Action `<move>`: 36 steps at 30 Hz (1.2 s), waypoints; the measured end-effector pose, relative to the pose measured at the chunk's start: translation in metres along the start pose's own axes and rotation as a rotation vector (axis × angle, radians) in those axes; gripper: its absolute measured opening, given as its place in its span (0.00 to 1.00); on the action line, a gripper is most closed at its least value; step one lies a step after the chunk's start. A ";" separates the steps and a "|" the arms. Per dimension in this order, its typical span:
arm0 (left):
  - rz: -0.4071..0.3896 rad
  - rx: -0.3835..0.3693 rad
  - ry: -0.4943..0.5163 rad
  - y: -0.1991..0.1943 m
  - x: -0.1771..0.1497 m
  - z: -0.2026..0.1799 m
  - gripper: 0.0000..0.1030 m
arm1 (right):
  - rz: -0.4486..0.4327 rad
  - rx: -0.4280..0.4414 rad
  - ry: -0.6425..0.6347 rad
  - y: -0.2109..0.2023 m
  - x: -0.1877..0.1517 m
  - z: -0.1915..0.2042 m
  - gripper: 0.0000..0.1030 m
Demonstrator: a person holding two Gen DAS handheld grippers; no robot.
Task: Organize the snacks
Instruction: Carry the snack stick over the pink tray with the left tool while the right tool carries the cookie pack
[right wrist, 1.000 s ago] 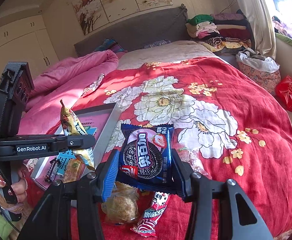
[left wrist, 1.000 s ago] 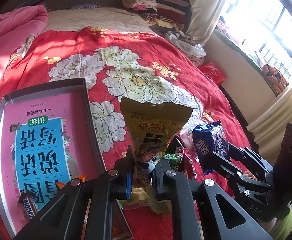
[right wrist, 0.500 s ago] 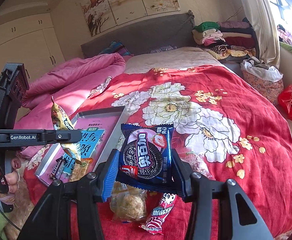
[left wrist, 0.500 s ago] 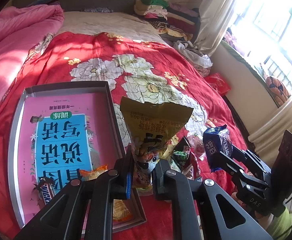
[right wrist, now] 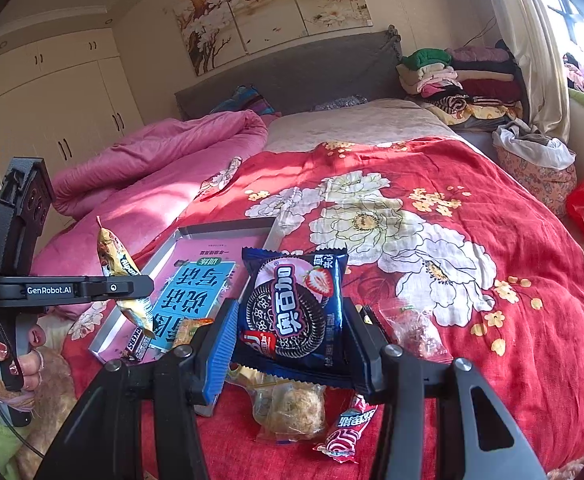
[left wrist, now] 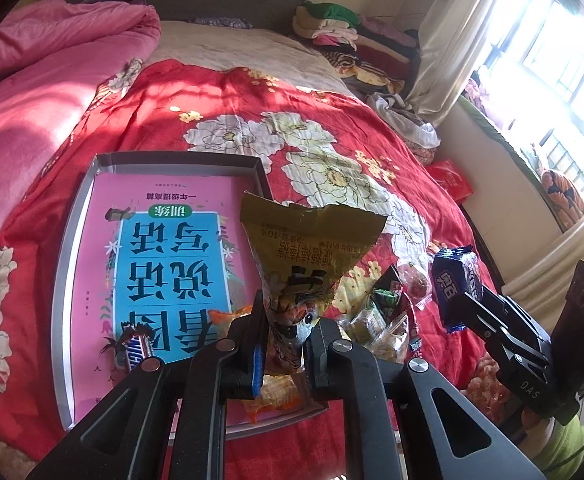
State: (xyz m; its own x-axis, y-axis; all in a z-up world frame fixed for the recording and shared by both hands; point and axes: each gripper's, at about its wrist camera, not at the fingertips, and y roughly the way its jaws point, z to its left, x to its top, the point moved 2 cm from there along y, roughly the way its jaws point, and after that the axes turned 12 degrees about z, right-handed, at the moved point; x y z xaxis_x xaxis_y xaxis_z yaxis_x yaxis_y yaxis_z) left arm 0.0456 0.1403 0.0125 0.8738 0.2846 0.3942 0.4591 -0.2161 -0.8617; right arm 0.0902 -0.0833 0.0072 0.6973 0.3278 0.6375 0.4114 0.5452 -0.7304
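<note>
Below: 2 grippers, each loaded. Left gripper [left wrist: 282, 344], jaws pinched tight on the upright yellow snack packet [left wrist: 307, 248], hangs over the tray's [left wrist: 68, 264] near corner; right gripper [right wrist: 288, 332], part-open jaws clamping the blue cookie pack [right wrist: 295, 308], sits beside that tray, farther off.

Red bedspread [right wrist: 491, 360] with white and yellow flowers, plain pink quilt [left wrist: 32, 92] far left, grey tray [left wrist: 68, 264] lined pink and blue, gold wrapper [left wrist: 311, 248], dark blue cookie pack [right wrist: 295, 312] with strawberry, black claws, blue pads [right wrist: 220, 348].
</note>
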 end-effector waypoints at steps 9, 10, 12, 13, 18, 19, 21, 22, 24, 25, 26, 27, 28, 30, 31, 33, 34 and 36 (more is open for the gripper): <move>-0.031 0.016 -0.048 -0.019 -0.008 0.025 0.14 | -0.003 0.019 -0.037 -0.001 0.001 0.021 0.49; -0.033 0.016 -0.054 -0.020 -0.008 0.028 0.14 | -0.001 0.023 -0.040 -0.001 0.001 0.024 0.49; -0.037 0.019 -0.063 -0.024 -0.010 0.033 0.15 | -0.002 0.028 -0.052 -0.001 0.001 0.030 0.49; -0.041 0.023 -0.070 -0.026 -0.012 0.035 0.14 | 0.000 0.031 -0.058 -0.001 0.001 0.032 0.49; -0.053 0.038 -0.092 -0.036 -0.018 0.049 0.14 | 0.002 0.051 -0.088 0.000 0.000 0.048 0.49; -0.055 0.044 -0.096 -0.037 -0.019 0.051 0.14 | 0.004 0.055 -0.094 0.001 0.000 0.051 0.49; -0.057 0.054 -0.109 -0.040 -0.021 0.058 0.14 | 0.010 0.066 -0.104 0.003 0.000 0.057 0.49; -0.058 0.057 -0.115 -0.041 -0.022 0.061 0.14 | 0.012 0.069 -0.111 0.004 0.000 0.060 0.49; -0.054 0.068 -0.131 -0.042 -0.024 0.068 0.14 | 0.016 0.077 -0.126 0.006 0.000 0.068 0.49; -0.051 0.073 -0.138 -0.043 -0.026 0.072 0.15 | 0.017 0.081 -0.133 0.006 0.000 0.071 0.49; -0.049 0.078 -0.144 -0.044 -0.027 0.075 0.15 | 0.018 0.084 -0.140 0.007 0.000 0.075 0.49; -0.049 0.081 -0.148 -0.045 -0.028 0.078 0.15 | 0.019 0.087 -0.148 0.008 0.000 0.078 0.49; -0.045 0.087 -0.151 -0.046 -0.030 0.081 0.15 | 0.021 0.091 -0.152 0.009 0.000 0.081 0.49; -0.043 0.097 -0.161 -0.047 -0.034 0.086 0.15 | 0.022 0.100 -0.160 0.012 0.002 0.087 0.49; -0.041 0.099 -0.167 -0.047 -0.035 0.089 0.15 | 0.022 0.103 -0.164 0.012 0.002 0.090 0.49; -0.043 0.104 -0.179 -0.049 -0.039 0.094 0.15 | 0.021 0.110 -0.171 0.013 0.003 0.095 0.49; -0.042 0.108 -0.184 -0.050 -0.040 0.096 0.15 | 0.022 0.112 -0.174 0.014 0.003 0.098 0.49; -0.043 0.113 -0.189 -0.050 -0.041 0.099 0.15 | 0.022 0.117 -0.178 0.015 0.005 0.102 0.49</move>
State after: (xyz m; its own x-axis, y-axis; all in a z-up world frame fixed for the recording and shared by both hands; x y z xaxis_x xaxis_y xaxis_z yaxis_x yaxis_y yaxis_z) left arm -0.0286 0.2316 0.0078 0.8033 0.4638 0.3735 0.4653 -0.0974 -0.8798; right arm 0.0400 0.0049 0.0241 0.5862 0.4662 0.6626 0.3188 0.6192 -0.7176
